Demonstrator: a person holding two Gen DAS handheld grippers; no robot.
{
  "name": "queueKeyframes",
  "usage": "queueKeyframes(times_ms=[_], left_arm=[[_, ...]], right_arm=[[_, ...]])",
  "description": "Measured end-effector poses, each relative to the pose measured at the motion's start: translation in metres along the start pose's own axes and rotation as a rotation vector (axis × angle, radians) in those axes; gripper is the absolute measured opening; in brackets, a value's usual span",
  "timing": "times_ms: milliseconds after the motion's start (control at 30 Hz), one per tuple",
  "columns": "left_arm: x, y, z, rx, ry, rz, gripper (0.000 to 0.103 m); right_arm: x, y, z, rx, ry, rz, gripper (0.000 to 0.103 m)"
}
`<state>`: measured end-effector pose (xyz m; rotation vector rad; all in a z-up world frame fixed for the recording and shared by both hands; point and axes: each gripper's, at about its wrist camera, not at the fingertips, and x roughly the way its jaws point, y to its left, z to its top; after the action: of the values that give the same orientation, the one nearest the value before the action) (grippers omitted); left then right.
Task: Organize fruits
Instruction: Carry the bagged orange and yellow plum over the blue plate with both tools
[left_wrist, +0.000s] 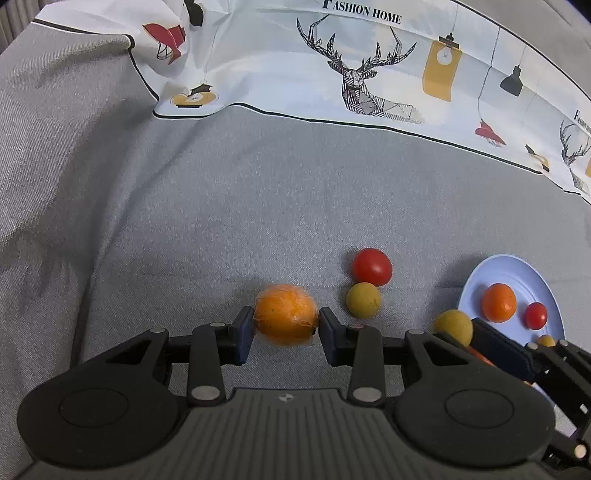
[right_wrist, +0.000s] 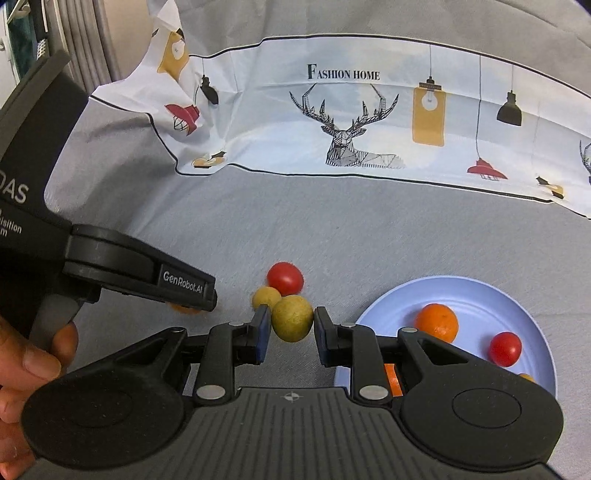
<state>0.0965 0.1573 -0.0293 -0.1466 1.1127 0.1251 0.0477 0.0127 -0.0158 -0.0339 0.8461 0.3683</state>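
left gripper (left_wrist: 286, 326) clamping orange (left_wrist: 286, 314), right gripper (right_wrist: 291, 328) straddling yellow fruit (right_wrist: 291, 317)

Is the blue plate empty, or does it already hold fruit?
Not empty. The blue plate already holds an orange, a red tomato and small pieces at its near edge that cannot be identified.

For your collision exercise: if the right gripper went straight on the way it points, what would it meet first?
The yellow-green fruit between the right gripper fingers comes first, probably; the red tomato lies behind it.

Matt grey cloth (left_wrist: 184, 221), glossy tomato (left_wrist: 371, 266)
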Motion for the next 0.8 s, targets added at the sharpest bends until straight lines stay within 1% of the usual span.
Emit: queueKeyframes(times_ms=[200, 433, 800], left_arm=[[-0.004, -0.002, -0.001, 0.009, -0.018, -0.001, 0.041], [-0.010, -0.005, 0.000, 0.002, -0.048, -0.019, 0.041], [-0.031, -0.031, -0.001, 0.072, -0.190, -0.074, 0.042]], right_arm=[[-0.007, -0.007, 0.004, -0.011, -0.010, -0.011, 0.027], [-0.021, -0.023, 0.009, -0.003, -0.043, -0.041, 0.027], [-0.041, -0.059, 0.013, 0.030, -0.099, -0.097, 0.026]])
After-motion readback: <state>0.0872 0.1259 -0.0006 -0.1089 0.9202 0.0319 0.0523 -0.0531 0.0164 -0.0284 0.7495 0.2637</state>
